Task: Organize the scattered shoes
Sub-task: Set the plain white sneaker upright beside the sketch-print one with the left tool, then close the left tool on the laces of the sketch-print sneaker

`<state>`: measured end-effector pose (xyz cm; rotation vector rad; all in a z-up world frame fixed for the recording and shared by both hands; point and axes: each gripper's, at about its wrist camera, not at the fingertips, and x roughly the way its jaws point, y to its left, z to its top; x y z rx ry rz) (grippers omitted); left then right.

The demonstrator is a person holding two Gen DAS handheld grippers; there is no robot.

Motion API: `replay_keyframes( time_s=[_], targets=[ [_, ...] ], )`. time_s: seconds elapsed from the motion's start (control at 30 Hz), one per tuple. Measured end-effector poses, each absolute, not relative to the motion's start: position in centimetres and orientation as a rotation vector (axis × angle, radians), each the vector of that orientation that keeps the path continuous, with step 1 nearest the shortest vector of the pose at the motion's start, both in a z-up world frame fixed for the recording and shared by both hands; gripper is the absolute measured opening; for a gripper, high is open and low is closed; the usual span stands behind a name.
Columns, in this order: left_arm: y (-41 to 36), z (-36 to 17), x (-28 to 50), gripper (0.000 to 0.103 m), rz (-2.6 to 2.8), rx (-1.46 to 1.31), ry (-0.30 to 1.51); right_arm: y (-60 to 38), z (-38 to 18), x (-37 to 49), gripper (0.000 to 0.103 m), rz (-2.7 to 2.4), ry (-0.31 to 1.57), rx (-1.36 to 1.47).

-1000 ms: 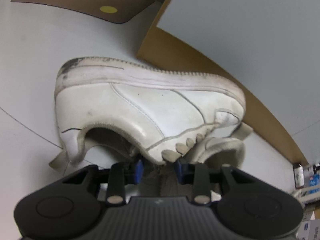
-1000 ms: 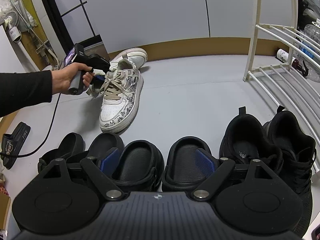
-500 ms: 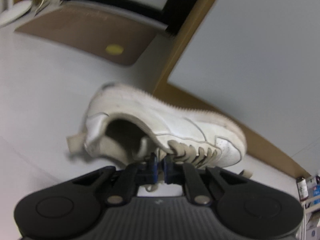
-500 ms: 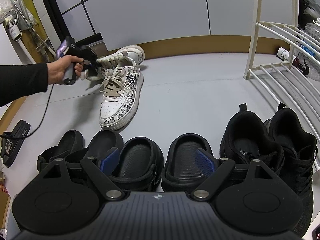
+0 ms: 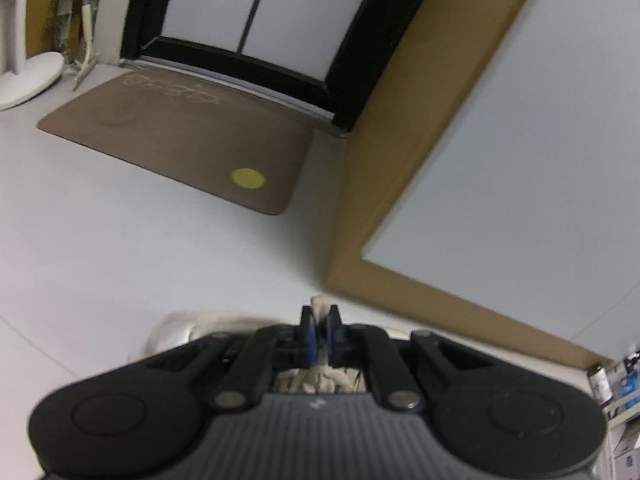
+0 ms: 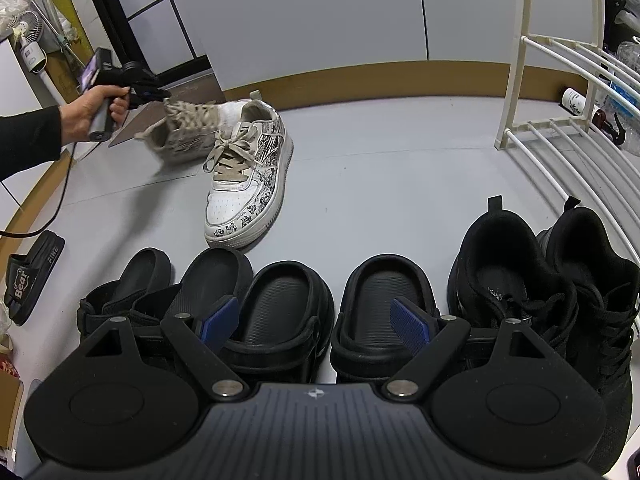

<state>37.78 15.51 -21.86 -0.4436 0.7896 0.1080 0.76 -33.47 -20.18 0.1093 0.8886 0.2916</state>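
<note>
1. Lifted sneaker (image 6: 188,130): white with beige laces, blurred, hanging clear of the floor (image 6: 380,184) from the left gripper (image 6: 158,94) at the far left of the floor, near the brown skirting. The jaws are pinched nearly together on its beige lace or tongue fabric; the body sags below them.
2. Mate sneaker (image 6: 246,184): patterned, upright on the floor, just right of the lifted shoe. Its long axis runs from a near toe to a far heel, angled slightly right.
3. Ordered row along the near edge of the floor: black clogs (image 6: 332,304), then black trainers (image 6: 548,280) beside the white wire rack (image 6: 560,132). A stray slide (image 6: 30,276) lies at the left edge.
4. Deciding relation (judgement): the held shoe lies well apart from the row, so it must travel toward the near edge. The left hand (image 6: 90,110) carries it.
5. Right gripper (image 6: 316,322): jaws spread wide, empty, poised over the clogs. It appears nearer to the mate sneaker than the left one is to any free slot.
6. Left wrist view: shows the blue pads closed on a beige scrap of fabric (image 5: 321,305); the shoe is almost wholly hidden under the gripper body. A brown doormat (image 5: 180,140) lies beyond.
7. Right wrist view: shows the whole hanging shoe, its mate and the row, but not the pad contact.
</note>
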Motion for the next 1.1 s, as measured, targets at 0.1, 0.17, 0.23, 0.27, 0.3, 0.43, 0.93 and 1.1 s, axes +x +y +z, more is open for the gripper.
replay_keyframes(
  time_s=[0.1, 0.17, 0.23, 0.27, 0.3, 0.43, 0.93, 1.1],
  targets=[
    [17.6, -22.3, 35.7, 0.005, 0.116, -0.421, 0.806, -33.3, -20.1, 0.7, 0.087, 0.296, 0.887, 0.108],
    [18.4, -22.6, 35.1, 0.002, 0.119, -0.43, 0.802, -33.3, -20.0, 0.7, 0.087, 0.299, 0.884, 0.107],
    [19.4, -22.2, 33.2, 0.002, 0.122, -0.41, 0.794, -33.2, -19.9, 0.7, 0.087, 0.3, 0.882, 0.108],
    [19.7, -22.1, 32.4, 0.002, 0.122, -0.401, 0.798, -33.2, -19.9, 0.7, 0.087, 0.301, 0.881, 0.109],
    [20.0, -22.1, 31.7, 0.002, 0.113, -0.406, 0.807, -33.1, -19.9, 0.7, 0.087, 0.302, 0.881, 0.11],
    [20.4, -22.2, 30.0, 0.003, 0.122, -0.422, 0.824, -32.8, -20.0, 0.7, 0.087, 0.313, 0.888, 0.101],
    [17.3, -22.5, 30.8, 0.034, 0.148, -0.406, 0.814, -32.5, -20.5, 0.7, 0.087, 0.321, 0.907, 0.089],
    [16.0, -23.4, 31.3, 0.051, 0.172, -0.352, 0.803, -32.8, -20.6, 0.6, 0.087, 0.315, 0.911, 0.091]
  ],
)
